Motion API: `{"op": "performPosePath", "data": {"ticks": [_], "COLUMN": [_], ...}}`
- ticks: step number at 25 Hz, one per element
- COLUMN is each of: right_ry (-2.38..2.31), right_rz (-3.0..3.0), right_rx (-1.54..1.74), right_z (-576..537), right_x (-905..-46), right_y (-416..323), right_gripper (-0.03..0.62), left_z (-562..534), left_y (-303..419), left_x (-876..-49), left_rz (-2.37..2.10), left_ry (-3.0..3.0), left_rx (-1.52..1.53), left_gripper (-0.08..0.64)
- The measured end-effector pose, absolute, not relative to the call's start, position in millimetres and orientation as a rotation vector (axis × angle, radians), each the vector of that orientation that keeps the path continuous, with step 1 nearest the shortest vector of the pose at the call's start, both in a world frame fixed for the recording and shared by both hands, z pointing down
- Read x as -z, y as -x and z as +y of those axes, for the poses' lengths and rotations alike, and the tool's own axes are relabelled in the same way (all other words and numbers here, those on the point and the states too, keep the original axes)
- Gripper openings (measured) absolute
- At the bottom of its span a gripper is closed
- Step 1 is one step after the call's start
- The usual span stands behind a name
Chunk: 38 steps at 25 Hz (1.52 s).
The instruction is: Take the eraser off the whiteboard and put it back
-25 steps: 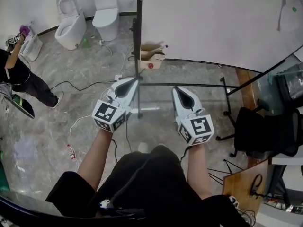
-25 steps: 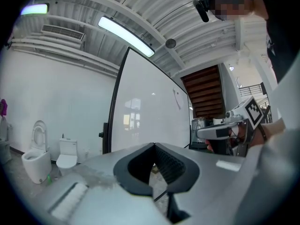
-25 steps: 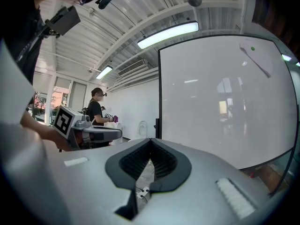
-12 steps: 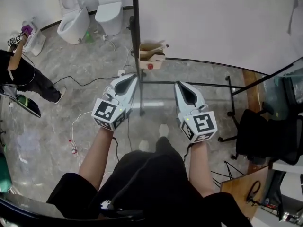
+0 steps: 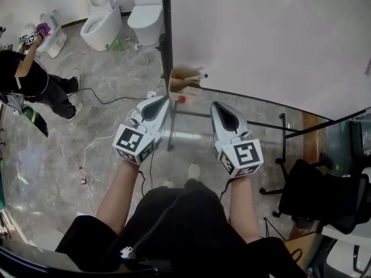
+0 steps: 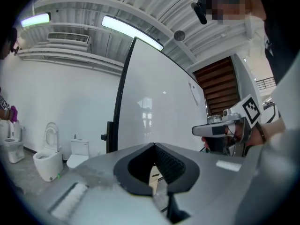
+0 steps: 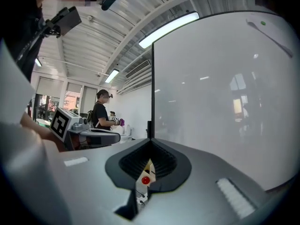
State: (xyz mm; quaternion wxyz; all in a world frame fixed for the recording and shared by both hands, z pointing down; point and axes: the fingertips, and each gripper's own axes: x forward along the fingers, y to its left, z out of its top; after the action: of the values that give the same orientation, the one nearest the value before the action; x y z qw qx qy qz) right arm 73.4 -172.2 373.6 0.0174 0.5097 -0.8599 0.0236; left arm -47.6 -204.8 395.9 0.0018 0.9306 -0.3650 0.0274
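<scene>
Eraser [image 7: 271, 39] looks to be the pale slanted thing with a green dot stuck high on the whiteboard [image 5: 261, 33], toward its right side (too faint to be sure, and the head view hardly shows it). Not taken yet. The person stands facing the board with the left gripper [image 5: 163, 99] and right gripper [image 5: 216, 105] held out level, side by side. Both are well apart from the eraser. Jaws are pressed together on each, nothing pinched. Only a thin slit shows, and through it the cardboard box [image 5: 184, 81] at the board's lower left corner, by the black frame post [image 5: 167, 39].

Step in hand, as I read it: the reach.
- Use the right gripper, since the eraser sits on that side. The left can hang back.
- Spread the jaws before arriving, not at the board.
- Come in square to the surface and put the pads on the eraser's two long sides.
- Close firmly, then pull straight off rather than sliding.
- It is likely held by a magnet, so expect a small snap.
- To put it back, lay it flat on the board and open only once it sticks.
</scene>
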Motion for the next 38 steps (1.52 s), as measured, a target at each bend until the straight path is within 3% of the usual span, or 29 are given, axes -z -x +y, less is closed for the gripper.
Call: {"op": "performPosePath", "data": {"ticks": [30, 38], "right_ry": [-1.188, -1.111], "right_rz": [-2.830, -2.751], "right_rx": [-0.048, -0.102], "right_z": [-241.5, -256.4], "right_x": [-418.0, -453.7], "right_y": [-73.5, -53.2], "right_gripper": [0.014, 0.202], "left_z": [-246.2, -258.4], "left_y": [28.8, 33.6], "left_x": [-412.2, -428.7], "left_rz": [-1.403, -1.346], "left_ry": [-2.781, -2.751], "left_rx": [-0.167, -0.177], "left_gripper": [0.002, 0.002]}}
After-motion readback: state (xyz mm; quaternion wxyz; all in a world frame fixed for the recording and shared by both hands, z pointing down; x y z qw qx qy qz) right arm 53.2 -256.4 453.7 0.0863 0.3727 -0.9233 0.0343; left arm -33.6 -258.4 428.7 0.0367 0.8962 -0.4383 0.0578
